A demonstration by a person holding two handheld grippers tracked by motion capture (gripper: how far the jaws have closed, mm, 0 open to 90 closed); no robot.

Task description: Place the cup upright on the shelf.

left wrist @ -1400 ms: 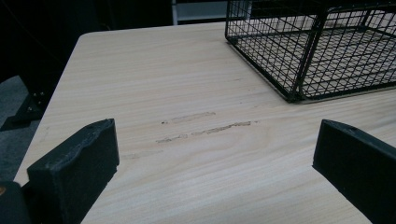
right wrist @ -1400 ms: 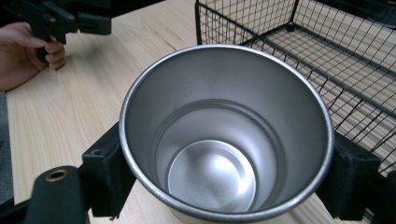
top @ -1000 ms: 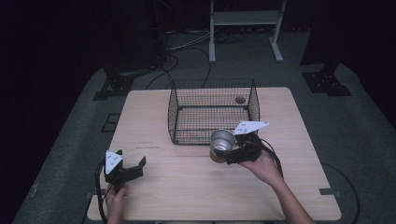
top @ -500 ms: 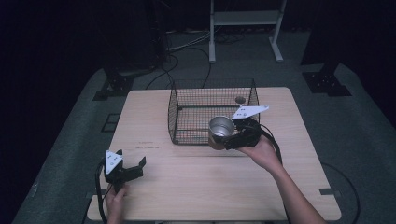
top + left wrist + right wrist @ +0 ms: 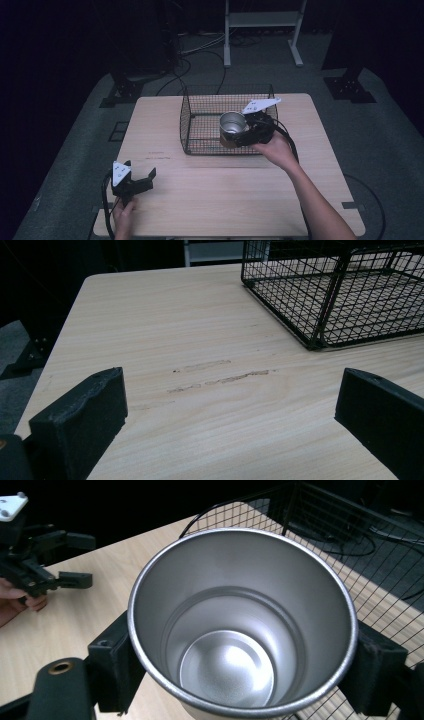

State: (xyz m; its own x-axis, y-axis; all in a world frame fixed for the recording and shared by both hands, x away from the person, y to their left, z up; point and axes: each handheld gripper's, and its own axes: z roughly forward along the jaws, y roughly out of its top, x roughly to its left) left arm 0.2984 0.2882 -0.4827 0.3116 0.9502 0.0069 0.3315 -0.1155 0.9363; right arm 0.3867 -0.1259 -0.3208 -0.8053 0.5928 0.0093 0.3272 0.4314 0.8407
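A: Right gripper view first. What is the right tool [image 5: 240, 665] doing?

B: Its two black jaws are clamped on the outside of a metal cup [image 5: 240, 630], one on each side just under the rim. The cup is upright, mouth toward the camera, and its inside is bare and shiny.

A: And where is the cup in the high view?

B: There the right tool [image 5: 240, 134] holds the metal cup [image 5: 232, 129] above the near part of the wire basket [image 5: 200, 107], its mouth facing up. The cup looks lifted off the table [image 5: 215, 200]; whether it is inside the basket walls or just above them I cannot tell. The person's right hand [image 5: 275, 149] grips the tool from the near right side of the basket.

A: The left tool?

B: In the left gripper view the jaws stand wide apart with nothing between them, only bare table [image 5: 200, 340] and a few faint scuffs [image 5: 220, 377] on the wood. The corner of the wire basket [image 5: 325, 295] is at the upper right. In the high view the left tool [image 5: 136, 182] sits low at the table's near left corner, held by the left hand [image 5: 122, 217], well apart from the basket.

A: Anything beyond the table?

B: Dark floor, cables [image 5: 200, 50] and a white frame stand [image 5: 262, 30] behind the far edge.
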